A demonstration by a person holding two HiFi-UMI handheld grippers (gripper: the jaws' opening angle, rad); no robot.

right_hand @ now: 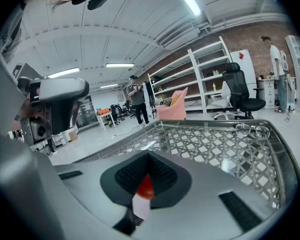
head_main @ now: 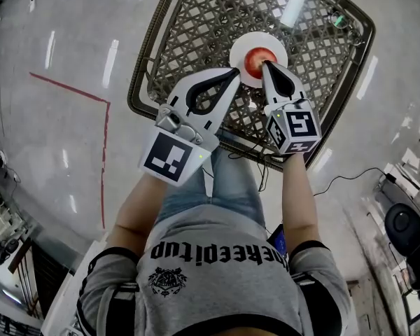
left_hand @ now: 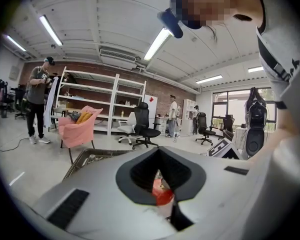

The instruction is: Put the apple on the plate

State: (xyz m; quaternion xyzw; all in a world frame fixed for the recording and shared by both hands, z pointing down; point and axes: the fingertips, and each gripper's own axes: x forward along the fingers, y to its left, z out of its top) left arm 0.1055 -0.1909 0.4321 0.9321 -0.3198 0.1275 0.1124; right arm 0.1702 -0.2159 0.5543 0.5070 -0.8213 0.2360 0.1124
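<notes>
Apple [head_main: 254, 59] sits on the white plate [head_main: 236, 50] at the far middle of the lattice table [head_main: 196, 19], so left gripper [head_main: 234, 72] and right gripper [head_main: 265, 65] hang just near of it, jaws pressed together on nothing, job likely done.

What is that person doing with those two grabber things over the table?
A person holds the left gripper and the right gripper above a lattice table. A red apple sits on a white plate there. Both grippers point at it with their jaws together, so neither is holding it. In the head view the right gripper's tips are at the apple's edge.
</notes>
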